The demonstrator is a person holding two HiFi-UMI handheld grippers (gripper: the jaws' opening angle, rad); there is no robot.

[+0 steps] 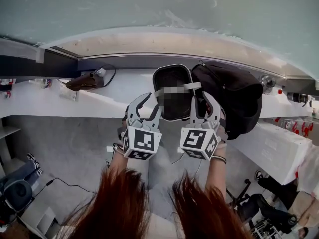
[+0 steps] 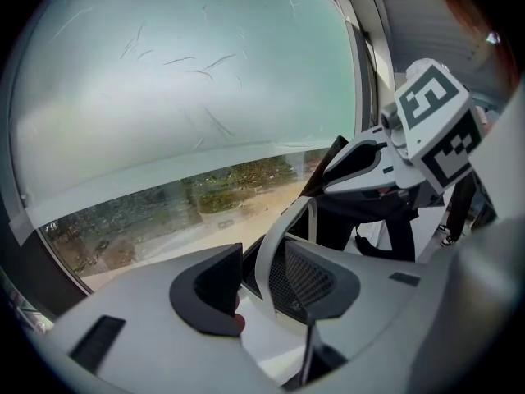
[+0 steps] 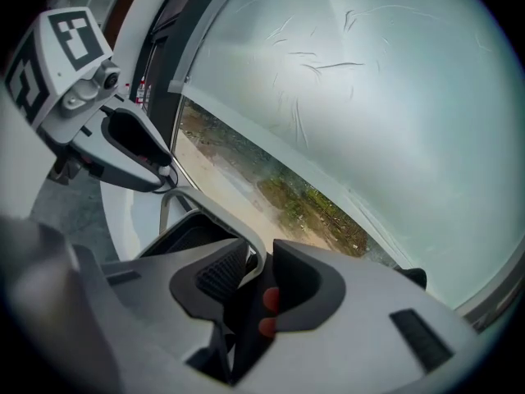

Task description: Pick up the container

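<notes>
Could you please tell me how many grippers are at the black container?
2. The left gripper straddles the container's left rim; the right gripper straddles its right rim. Both are open.

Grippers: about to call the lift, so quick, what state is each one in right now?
Left gripper: jaws open, container's rim between them, not gripped.
Right gripper: jaws open, same rim between them, not gripped.
</notes>
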